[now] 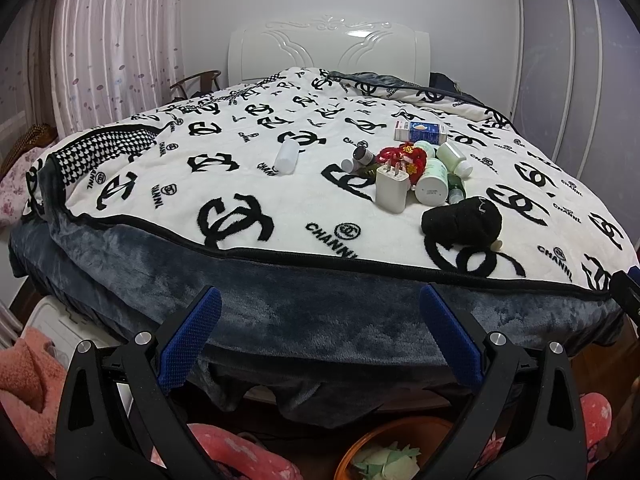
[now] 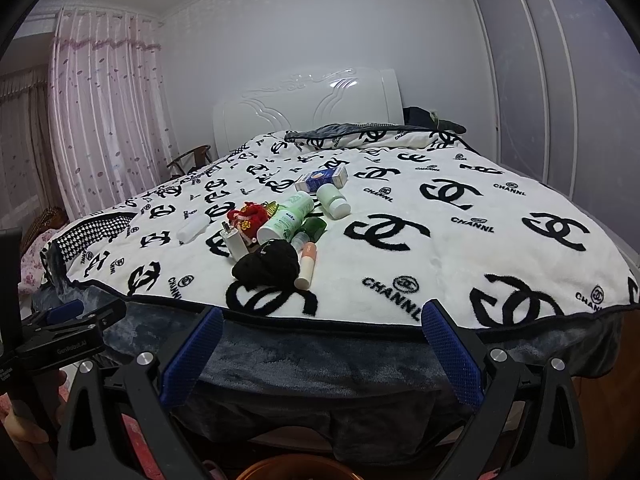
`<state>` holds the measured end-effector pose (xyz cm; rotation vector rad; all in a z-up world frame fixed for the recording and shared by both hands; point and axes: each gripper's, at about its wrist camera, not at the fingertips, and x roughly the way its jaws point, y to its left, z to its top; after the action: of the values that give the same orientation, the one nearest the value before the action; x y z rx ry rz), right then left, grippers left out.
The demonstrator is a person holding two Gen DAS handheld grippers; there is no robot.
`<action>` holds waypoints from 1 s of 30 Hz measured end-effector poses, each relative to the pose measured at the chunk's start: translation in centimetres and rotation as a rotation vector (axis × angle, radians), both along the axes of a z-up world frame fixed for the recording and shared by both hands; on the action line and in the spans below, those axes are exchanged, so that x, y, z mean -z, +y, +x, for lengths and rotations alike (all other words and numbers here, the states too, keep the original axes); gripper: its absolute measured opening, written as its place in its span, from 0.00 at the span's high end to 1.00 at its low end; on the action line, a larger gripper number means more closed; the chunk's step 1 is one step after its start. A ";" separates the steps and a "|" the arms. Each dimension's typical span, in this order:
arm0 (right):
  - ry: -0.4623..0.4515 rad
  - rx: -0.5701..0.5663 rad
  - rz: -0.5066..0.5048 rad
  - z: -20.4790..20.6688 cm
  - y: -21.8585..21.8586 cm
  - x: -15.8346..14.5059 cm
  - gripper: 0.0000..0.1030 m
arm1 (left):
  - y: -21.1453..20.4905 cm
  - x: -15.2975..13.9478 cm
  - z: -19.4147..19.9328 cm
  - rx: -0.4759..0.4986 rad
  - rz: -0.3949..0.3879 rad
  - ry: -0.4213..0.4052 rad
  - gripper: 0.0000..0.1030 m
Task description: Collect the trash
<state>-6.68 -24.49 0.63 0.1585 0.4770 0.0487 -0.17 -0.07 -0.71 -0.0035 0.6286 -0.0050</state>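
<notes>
Writing: the blanket (image 1: 224,184) is printed all over with "CHANNL" beside interlocked-C marks; the left gripper's body, seen at the left edge of the right wrist view, reads "GenRobot.AI"; a pale green bottle (image 2: 285,217) carries small dark lettering too blurred to read.
Left gripper (image 1: 320,332): blue-padded fingers spread wide, holding nothing, touching nothing.
Right gripper (image 2: 319,350): fingers spread wide as well, empty, clear of the bed.
Pose: both grippers point level at the bed from its foot, side by side, the left one just to the left of the right; a hand (image 2: 18,436) shows at the lower left of the right wrist view.
Trash: a heap lies on the blanket ahead of both grippers, ahead and to the right of the left one, ahead and slightly left of the right one.
Heap: black cloth (image 1: 462,220) nearest, white charger (image 1: 393,190) and red tassel (image 1: 404,158) behind it, green bottles, a blue-and-white box (image 1: 420,132) farthest.
Apart: a white bottle (image 1: 287,156) lies alone, left of the heap.
Below: an orange bowl (image 1: 360,446) with pale scraps sits under the left gripper.
</notes>
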 end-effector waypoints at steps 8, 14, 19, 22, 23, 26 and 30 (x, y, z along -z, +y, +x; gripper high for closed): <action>-0.003 -0.004 0.004 0.0 0.0 -0.1 0.05 | 0.0 -0.1 0.0 0.001 0.000 -0.001 0.07; 0.000 -0.006 0.004 -0.2 0.1 -0.1 0.05 | 0.1 -0.2 0.1 0.000 -0.001 0.000 0.07; 0.002 -0.006 0.006 -0.3 0.2 -0.1 0.05 | 0.1 -0.3 0.1 0.000 -0.001 0.000 0.07; 0.003 -0.007 0.006 -0.4 0.2 0.0 0.05 | 0.0 -0.5 0.0 0.000 -0.001 0.002 0.07; 0.003 -0.008 0.005 -0.4 0.2 0.0 0.05 | -0.1 -0.4 -0.1 0.000 -0.002 0.002 0.06; 0.004 -0.007 0.007 -0.3 0.2 0.0 0.05 | -0.1 -0.4 -0.1 0.000 -0.001 0.002 0.07; 0.005 -0.007 0.007 -0.4 0.3 0.0 0.05 | -0.1 -0.4 -0.1 0.001 0.000 0.004 0.06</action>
<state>-7.11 -24.20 0.65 0.1641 0.4821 0.0573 -0.27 -0.18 -0.31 -0.0033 0.6327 -0.0058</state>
